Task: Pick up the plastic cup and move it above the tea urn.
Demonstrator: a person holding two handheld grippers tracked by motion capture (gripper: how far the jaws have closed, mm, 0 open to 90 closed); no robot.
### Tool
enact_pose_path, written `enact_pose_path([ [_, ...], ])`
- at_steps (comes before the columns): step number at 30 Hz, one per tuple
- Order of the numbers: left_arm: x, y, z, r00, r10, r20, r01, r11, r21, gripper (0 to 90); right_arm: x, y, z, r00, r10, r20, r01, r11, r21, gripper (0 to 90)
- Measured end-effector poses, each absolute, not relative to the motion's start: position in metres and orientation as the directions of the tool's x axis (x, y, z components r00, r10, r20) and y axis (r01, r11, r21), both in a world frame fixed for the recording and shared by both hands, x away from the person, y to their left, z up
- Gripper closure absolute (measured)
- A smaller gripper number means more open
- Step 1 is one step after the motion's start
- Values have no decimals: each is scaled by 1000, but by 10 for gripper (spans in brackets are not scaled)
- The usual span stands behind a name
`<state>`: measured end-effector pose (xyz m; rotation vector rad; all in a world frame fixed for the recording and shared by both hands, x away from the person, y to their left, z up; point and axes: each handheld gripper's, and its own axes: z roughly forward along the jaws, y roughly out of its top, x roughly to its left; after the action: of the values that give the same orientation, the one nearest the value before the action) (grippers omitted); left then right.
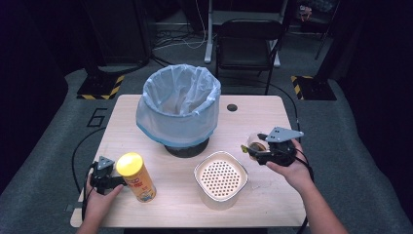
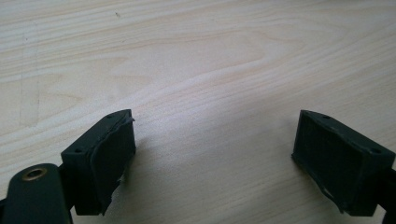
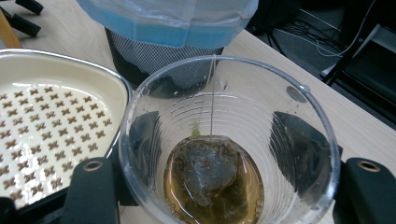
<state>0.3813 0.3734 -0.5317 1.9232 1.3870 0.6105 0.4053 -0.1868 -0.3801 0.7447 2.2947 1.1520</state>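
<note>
Right gripper view looks down between the right tongs (image 3: 219,186) into a clear cup (image 3: 229,140), gripped on both sides by the jaws, which stand part open around it. At the cup's bottom lies a wet teabag (image 3: 205,175) in a little brown tea, its string running up the far wall. Just left of these tongs sits a cream strainer tray (image 3: 51,116) with a perforated floor; beyond the cup stands a bin (image 3: 163,23) lined with a blue bag.

High view shows the right tongs (image 1: 251,148) holding the cup (image 1: 255,143) above the worktop (image 1: 253,117), beside the tray (image 1: 220,179). The left tongs (image 1: 117,183) rest at the near left edge, a yellow-lidded can (image 1: 136,176) just to their right. In the left gripper view the left tongs (image 2: 212,158) stand wide apart over bare wood, holding nothing.
</note>
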Motion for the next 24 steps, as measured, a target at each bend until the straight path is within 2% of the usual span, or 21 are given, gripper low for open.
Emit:
enact_pose_path([
  [9, 381, 374, -532, 323, 946, -12, 628, -205, 751, 127, 424, -175, -383, -779, 614, -128, 234, 474, 849, 342],
  [20, 381, 374, -530, 329, 944, -13, 635, -211, 743, 127, 428, -157, -372, -838, 511, -193, 110, 505, 856, 344],
  [24, 381, 374, -530, 329, 944, -14, 636, -211, 742, 127, 428, -150, -364, -858, 450, -249, 41, 543, 839, 345],
])
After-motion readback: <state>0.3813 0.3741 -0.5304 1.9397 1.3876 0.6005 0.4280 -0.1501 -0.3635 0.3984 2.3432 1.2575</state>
